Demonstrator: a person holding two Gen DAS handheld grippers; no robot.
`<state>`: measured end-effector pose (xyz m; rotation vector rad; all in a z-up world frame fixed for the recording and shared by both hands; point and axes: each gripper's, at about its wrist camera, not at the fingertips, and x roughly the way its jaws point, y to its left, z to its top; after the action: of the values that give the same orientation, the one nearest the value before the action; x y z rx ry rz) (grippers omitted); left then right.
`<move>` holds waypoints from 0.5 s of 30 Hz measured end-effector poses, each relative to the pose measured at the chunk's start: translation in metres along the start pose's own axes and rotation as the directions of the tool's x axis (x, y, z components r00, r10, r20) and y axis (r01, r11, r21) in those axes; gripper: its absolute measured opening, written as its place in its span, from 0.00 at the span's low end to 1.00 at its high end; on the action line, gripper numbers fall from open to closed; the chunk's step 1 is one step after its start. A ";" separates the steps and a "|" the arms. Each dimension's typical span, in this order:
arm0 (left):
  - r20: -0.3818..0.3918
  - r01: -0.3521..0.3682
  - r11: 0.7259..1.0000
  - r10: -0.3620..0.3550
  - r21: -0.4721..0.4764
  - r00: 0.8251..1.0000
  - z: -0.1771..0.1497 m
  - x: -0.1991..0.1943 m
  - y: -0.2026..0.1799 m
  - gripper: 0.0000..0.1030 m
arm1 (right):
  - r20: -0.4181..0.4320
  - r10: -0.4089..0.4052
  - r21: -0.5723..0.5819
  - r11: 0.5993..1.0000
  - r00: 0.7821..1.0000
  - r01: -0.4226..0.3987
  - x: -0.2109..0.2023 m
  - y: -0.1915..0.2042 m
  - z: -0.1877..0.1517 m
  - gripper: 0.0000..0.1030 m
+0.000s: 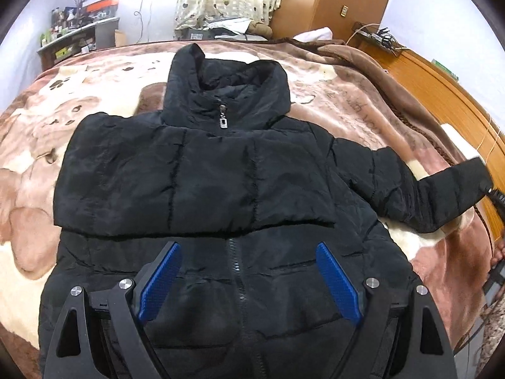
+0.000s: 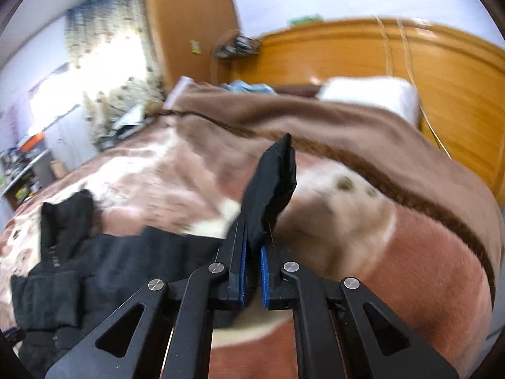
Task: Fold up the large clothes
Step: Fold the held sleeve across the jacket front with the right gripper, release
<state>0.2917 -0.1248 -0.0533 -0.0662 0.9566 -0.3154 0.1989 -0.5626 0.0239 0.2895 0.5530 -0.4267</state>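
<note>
You have the black jacket (image 1: pixel 195 170) spread front-up on the bed (image 1: pixel 363 101), zipper closed, so that both sleeves can fold over the chest. One sleeve already lies across the chest, below the collar. The other sleeve (image 1: pixel 435 195) reaches out from the jacket toward the headboard. Your right gripper (image 2: pixel 252 252) has its fingers clenched on the cuff (image 2: pixel 271 183) of this sleeve, and the cuff stands up beyond the fingertips. Your left gripper (image 1: pixel 249 284) hovers over the lower front of the jacket, fingers released and wide, with the zipper between them, probably to press the body down.
</note>
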 end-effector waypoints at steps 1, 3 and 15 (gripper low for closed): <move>-0.002 0.006 1.000 -0.006 -0.014 1.000 0.000 -0.002 0.005 0.84 | 0.010 0.021 -0.030 0.999 1.000 -0.021 -0.005 0.012 0.005 0.07; 0.012 -0.004 1.000 0.004 -0.026 1.000 0.001 -0.007 0.011 0.84 | 0.020 0.046 -0.081 0.996 0.999 -0.044 -0.011 0.035 0.013 0.07; 0.066 -0.003 0.997 0.008 -0.075 0.998 0.007 -0.031 0.049 0.84 | -0.030 0.303 -0.254 0.919 0.953 -0.300 -0.027 0.180 0.006 0.07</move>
<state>0.2925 -0.0694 -0.0340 -0.1419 0.9030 -0.2703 0.2644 -0.3993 0.0706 0.1201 0.5370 -0.0545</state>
